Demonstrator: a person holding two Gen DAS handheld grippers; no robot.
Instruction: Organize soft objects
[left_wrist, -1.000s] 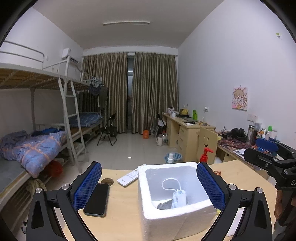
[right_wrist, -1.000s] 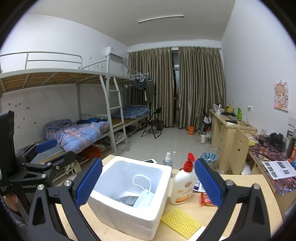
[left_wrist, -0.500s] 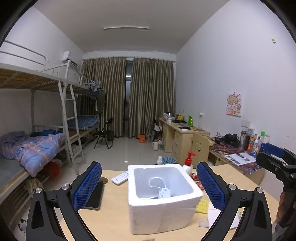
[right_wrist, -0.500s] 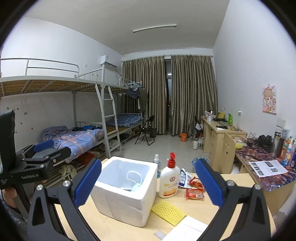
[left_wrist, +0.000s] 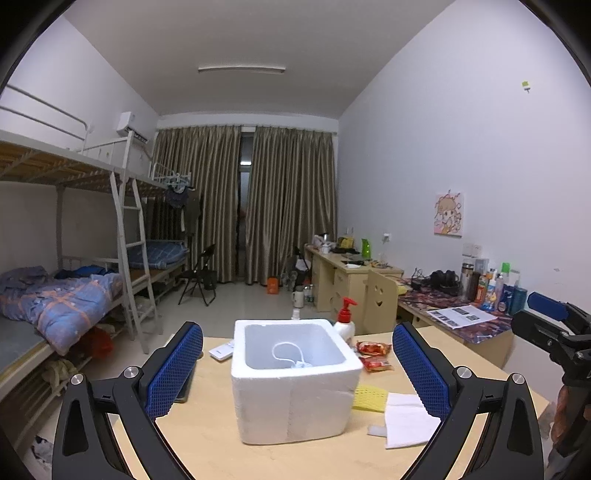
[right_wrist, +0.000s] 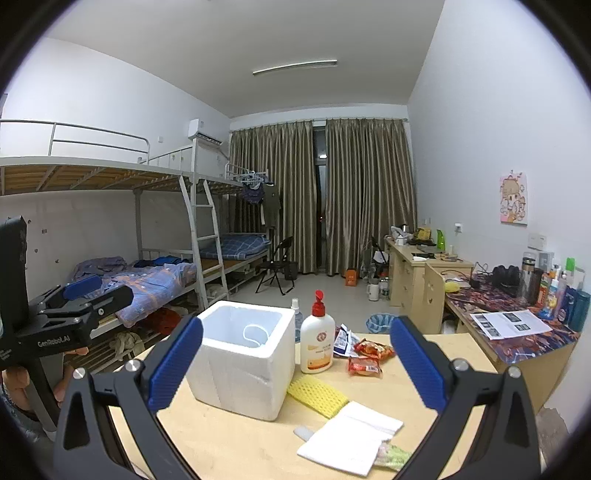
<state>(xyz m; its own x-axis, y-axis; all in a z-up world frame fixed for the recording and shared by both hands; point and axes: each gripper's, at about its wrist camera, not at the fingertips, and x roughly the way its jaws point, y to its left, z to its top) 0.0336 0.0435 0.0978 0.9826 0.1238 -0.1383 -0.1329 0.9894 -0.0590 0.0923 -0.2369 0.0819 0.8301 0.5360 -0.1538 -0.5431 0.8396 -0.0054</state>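
A white foam box (left_wrist: 295, 376) (right_wrist: 242, 354) stands on the wooden table (left_wrist: 207, 443); a face mask's white ear loop (left_wrist: 288, 356) (right_wrist: 255, 334) shows inside it. To its right lie a yellow mesh sponge (left_wrist: 369, 398) (right_wrist: 317, 393) and a white folded cloth (left_wrist: 404, 419) (right_wrist: 351, 437). My left gripper (left_wrist: 297, 373) is open and empty, held back from the box. My right gripper (right_wrist: 295, 363) is also open and empty, above the table's near edge.
A red-pump lotion bottle (right_wrist: 317, 341) stands beside the box, with red snack packets (right_wrist: 365, 356) and a small spray bottle (right_wrist: 295, 314) near it. A remote (left_wrist: 221, 350) lies left of the box. Bunk beds (right_wrist: 147, 258) stand left; cluttered desks (right_wrist: 509, 317) line the right wall.
Both grippers have pulled back and up from the foam box, which now looks smaller and farther. More of the table, the sponge and the cloth have come into view.
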